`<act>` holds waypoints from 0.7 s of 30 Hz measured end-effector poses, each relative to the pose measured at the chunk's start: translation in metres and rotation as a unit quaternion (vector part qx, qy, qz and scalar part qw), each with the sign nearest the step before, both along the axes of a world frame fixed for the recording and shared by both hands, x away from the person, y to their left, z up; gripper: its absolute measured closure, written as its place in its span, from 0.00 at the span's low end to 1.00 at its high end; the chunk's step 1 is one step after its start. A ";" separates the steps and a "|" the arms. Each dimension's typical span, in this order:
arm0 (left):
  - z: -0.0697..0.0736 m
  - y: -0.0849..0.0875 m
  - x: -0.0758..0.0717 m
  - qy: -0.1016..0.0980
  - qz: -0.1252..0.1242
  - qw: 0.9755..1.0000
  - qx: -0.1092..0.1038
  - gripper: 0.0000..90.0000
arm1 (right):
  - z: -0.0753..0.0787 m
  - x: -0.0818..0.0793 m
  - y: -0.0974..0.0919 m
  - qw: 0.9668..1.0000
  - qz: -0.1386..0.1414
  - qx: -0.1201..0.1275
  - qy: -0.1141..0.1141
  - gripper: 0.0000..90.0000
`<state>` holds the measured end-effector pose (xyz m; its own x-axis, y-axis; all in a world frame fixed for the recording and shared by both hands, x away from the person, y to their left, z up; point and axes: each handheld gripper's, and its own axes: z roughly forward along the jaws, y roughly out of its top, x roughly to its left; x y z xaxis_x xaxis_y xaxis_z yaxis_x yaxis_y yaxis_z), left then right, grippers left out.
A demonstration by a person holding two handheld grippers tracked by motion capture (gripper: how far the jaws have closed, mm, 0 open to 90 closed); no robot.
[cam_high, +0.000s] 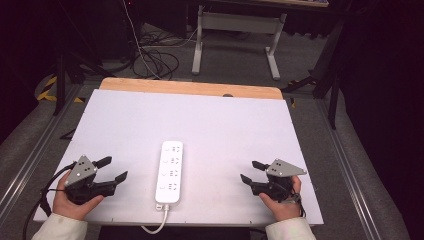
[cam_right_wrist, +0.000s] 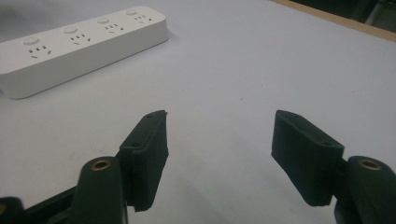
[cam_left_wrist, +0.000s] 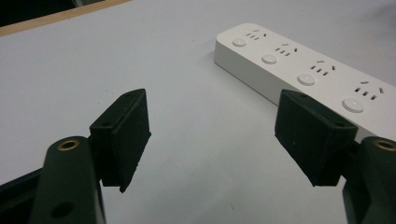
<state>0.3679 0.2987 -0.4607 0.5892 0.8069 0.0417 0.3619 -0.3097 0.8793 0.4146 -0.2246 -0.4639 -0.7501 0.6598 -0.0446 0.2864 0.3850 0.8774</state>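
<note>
Looking down from the high view, the white power strip [cam_high: 169, 171] lies flat on the white surface [cam_high: 215, 120], near its front edge and about midway between the two hands. It runs lengthwise away from the person, four sockets in a row, each with a round button beside it. Its cord [cam_high: 156, 226] trails off the near edge.

Left hand-held gripper [cam_high: 112, 169] sits low at the front left corner, held in the person's left hand [cam_high: 70, 197], jaws pointing inward toward the strip. The jaws stand wide apart with nothing between them. In the left gripper view the strip [cam_left_wrist: 303, 70] lies ahead and to the right, just beyond the right jaw, clear of both pads.

Right hand-held gripper [cam_high: 251, 171] mirrors it at the front right, gripped by the right hand [cam_high: 280, 202], grey plate [cam_high: 284, 168] on top. Its jaws are spread wide too, bare surface between them. From the right gripper view the strip [cam_right_wrist: 79, 46] sits off to the upper left, well apart from the jaws.

Both grippers are near the strip, neither touching it. A wooden edge [cam_high: 190, 88] shows along the far side of the surface.
</note>
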 end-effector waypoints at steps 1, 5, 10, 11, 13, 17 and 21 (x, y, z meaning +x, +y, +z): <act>0.000 0.000 0.000 0.001 0.000 1.000 0.000 0.30 | 0.000 0.000 0.000 1.000 0.000 0.000 0.000 0.40; 0.001 0.001 0.000 -0.001 -0.003 1.000 0.000 0.29 | 0.000 0.000 0.000 1.000 0.002 0.001 0.000 0.41; 0.002 0.000 -0.001 -0.008 -0.002 1.000 0.005 0.29 | 0.000 0.000 0.000 1.000 0.001 -0.002 -0.001 0.41; 0.002 0.000 -0.001 -0.008 -0.001 1.000 0.005 0.30 | 0.000 0.000 0.000 1.000 0.001 -0.002 -0.001 0.41; 0.002 0.000 -0.001 -0.007 -0.001 1.000 0.004 0.30 | 0.000 0.001 0.000 1.000 0.000 -0.002 -0.001 0.41; 0.003 0.001 -0.001 -0.006 -0.001 1.000 -0.003 0.30 | -0.001 0.001 0.000 1.000 0.000 -0.005 0.000 0.41; 0.004 0.001 -0.001 -0.010 -0.001 1.000 0.001 0.30 | -0.001 0.001 0.000 1.000 0.000 -0.006 0.000 0.42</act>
<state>0.3672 0.2998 -0.4566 0.5895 0.8059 0.0554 0.3438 -0.3124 0.8856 0.4155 -0.2241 -0.4646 -0.7502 0.6591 -0.0521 0.2863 0.3948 0.8730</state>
